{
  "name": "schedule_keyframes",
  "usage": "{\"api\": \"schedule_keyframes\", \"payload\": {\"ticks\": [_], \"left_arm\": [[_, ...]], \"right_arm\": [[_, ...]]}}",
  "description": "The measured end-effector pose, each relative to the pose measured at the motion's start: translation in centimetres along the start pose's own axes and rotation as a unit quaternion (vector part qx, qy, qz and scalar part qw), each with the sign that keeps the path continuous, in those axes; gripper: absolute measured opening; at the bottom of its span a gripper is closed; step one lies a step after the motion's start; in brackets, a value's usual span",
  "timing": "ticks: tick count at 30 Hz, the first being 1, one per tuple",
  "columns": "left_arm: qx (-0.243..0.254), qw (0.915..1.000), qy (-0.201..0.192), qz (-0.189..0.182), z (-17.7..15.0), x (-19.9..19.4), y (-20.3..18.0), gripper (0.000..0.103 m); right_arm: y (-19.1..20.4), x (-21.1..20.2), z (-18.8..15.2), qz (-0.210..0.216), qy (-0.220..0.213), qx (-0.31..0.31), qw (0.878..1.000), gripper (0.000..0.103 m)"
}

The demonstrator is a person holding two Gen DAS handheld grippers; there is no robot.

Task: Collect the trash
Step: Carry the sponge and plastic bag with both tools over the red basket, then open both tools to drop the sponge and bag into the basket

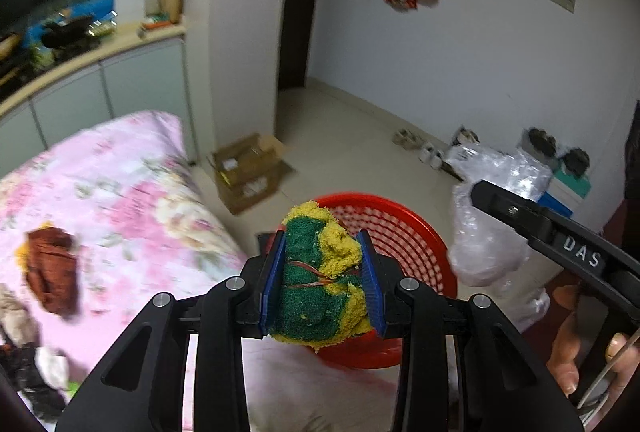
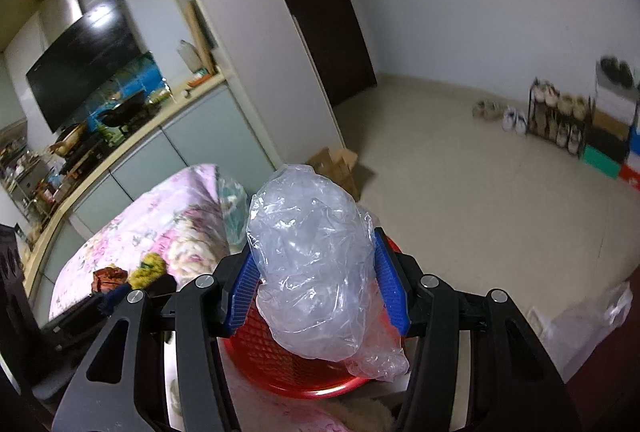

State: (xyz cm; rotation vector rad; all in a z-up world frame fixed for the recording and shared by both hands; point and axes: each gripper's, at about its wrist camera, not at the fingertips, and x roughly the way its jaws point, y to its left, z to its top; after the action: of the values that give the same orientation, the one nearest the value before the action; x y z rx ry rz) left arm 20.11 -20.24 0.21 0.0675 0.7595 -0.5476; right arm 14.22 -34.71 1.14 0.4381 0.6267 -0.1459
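My left gripper [image 1: 324,280] is shut on a yellow and green scouring sponge [image 1: 320,284] bound with a red band, held above the near rim of a red mesh basket [image 1: 400,232] on the floor. My right gripper [image 2: 316,280] is shut on a crumpled clear plastic bag [image 2: 312,272], which hangs over the same red basket [image 2: 280,360]. In the left wrist view the right gripper's black body and its plastic bag [image 1: 488,252] show at the right, with a hand [image 1: 568,344] on the handle. A brown crumpled wrapper [image 1: 52,268] lies on the pink floral bedcover [image 1: 128,192].
An open cardboard box [image 1: 248,168] stands on the tiled floor past the bed corner. Shoes, a shoe rack [image 2: 560,120] and coloured boxes line the far wall. A counter with a TV [image 2: 84,60] and clutter runs along the left. More dark scraps [image 1: 32,372] lie on the bed's near left.
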Motion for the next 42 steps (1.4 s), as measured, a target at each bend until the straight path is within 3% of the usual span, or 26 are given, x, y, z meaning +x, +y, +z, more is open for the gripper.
{"api": "schedule_keyframes", "payload": {"ticks": [6,8,10,12,15,17,20,28,42], "left_arm": [[-0.003,0.9985,0.047,-0.029,-1.0,3.7,-0.8,0.034],[-0.009,0.9976,0.059,-0.036,-1.3,4.7,-0.9,0.035],[-0.009,0.9972,0.065,-0.034,-1.4,5.2,-0.8,0.036],[-0.008,0.9970,0.069,-0.033,-1.6,5.5,-0.8,0.039],[-0.011,0.9969,0.070,-0.035,-1.7,5.3,-0.7,0.052],[-0.009,0.9974,0.063,-0.033,-1.8,4.8,-0.9,0.063],[0.000,0.9981,0.055,-0.027,-1.7,4.2,-1.3,0.069],[-0.010,0.9997,0.023,-0.004,-1.2,1.2,0.1,0.081],[-0.005,0.9937,-0.065,0.091,-1.9,-7.4,2.8,0.085]], "right_arm": [[-1.2,2.3,-0.7,-0.001,0.041,0.030,0.999,0.053],[-1.4,2.7,-0.8,-0.004,0.048,0.033,0.998,0.059],[-1.9,3.2,-1.0,-0.002,0.058,0.047,0.997,0.072],[-2.4,3.4,-1.0,0.003,0.063,0.060,0.996,0.072],[-2.7,3.2,-0.9,0.003,0.066,0.064,0.996,0.075],[-2.6,3.0,-0.8,0.004,0.063,0.068,0.996,0.076],[-2.4,2.4,-0.6,0.004,0.057,0.066,0.996,0.076],[-2.0,0.5,0.2,0.005,0.028,0.064,0.998,0.080],[2.4,-3.2,0.0,0.018,-0.038,-0.016,0.999,0.081]]}}
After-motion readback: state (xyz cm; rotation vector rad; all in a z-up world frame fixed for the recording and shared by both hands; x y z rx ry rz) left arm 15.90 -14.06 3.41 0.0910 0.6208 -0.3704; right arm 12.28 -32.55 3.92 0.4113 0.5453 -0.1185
